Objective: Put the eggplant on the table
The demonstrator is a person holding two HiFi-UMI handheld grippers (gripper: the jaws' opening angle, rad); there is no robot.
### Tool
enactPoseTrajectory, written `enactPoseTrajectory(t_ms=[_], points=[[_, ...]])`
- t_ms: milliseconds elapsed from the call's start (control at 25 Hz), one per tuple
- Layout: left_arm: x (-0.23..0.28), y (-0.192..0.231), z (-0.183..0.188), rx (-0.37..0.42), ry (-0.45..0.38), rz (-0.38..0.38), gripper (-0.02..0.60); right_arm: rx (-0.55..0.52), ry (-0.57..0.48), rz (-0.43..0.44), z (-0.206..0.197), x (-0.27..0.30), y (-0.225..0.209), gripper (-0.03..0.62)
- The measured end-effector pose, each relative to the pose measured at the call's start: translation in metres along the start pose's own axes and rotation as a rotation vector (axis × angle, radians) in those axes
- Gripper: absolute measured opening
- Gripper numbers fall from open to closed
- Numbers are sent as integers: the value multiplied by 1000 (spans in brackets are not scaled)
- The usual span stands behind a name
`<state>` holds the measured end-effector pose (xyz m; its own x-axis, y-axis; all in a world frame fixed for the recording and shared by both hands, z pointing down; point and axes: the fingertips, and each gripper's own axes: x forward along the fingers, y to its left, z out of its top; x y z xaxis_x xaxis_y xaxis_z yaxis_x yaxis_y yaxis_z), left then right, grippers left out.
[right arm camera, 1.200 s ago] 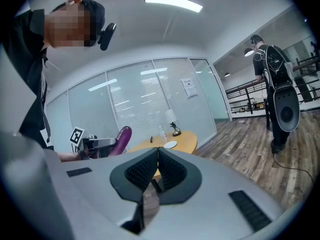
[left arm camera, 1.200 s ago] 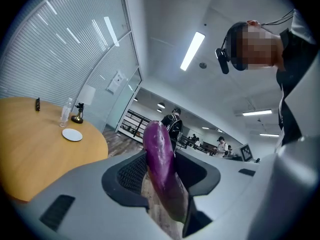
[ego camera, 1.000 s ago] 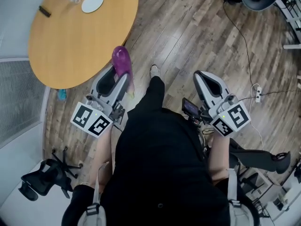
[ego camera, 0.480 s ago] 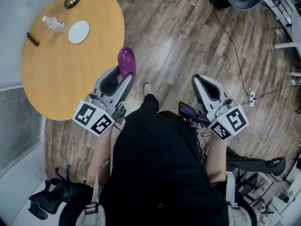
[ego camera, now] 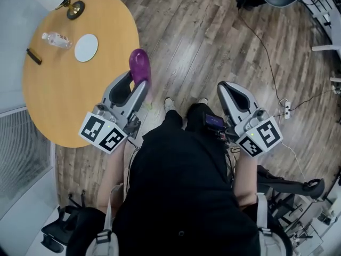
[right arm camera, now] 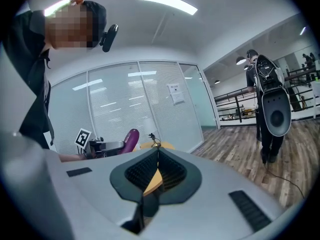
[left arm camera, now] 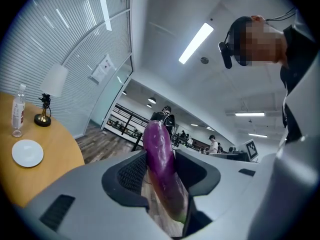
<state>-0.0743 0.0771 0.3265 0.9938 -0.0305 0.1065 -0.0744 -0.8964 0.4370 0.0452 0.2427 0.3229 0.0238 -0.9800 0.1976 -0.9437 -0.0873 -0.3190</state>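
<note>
Purple eggplant (left arm camera: 162, 169) sits clamped between my left gripper's (ego camera: 134, 85) 2 jaws, pads pressing on both its sides and its rounded end poking out past the tips. Looking down from the head view, it hangs over the wood floor (ego camera: 213, 31) just beside the round table's (ego camera: 64, 100) edge, not on the top. Over at the table's far side there's 1 white plate (ego camera: 86, 47), a clear bottle (ego camera: 56, 39) near it, a lamp (ego camera: 75, 8) with a brass base, and a small black bar (ego camera: 33, 56). My right gripper (ego camera: 230, 87) is out over the floor, well apart from the table, its jaw tips closed together on nothing.
</note>
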Motion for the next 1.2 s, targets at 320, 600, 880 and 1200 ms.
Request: enactPoseTrajectory(t_ms=[320, 600, 880, 1200], points=[[25, 16, 4, 33, 12, 59, 193, 3, 21, 52, 9, 32, -30, 17], [57, 22, 25, 63, -12, 124, 193, -10, 22, 108, 37, 62, -72, 17], [92, 41, 41, 10, -74, 307, 193, -49, 71, 253, 71, 100, -120, 17], [142, 27, 31, -43, -125, 454, 193, -71, 124, 411, 91, 117, -178, 17]])
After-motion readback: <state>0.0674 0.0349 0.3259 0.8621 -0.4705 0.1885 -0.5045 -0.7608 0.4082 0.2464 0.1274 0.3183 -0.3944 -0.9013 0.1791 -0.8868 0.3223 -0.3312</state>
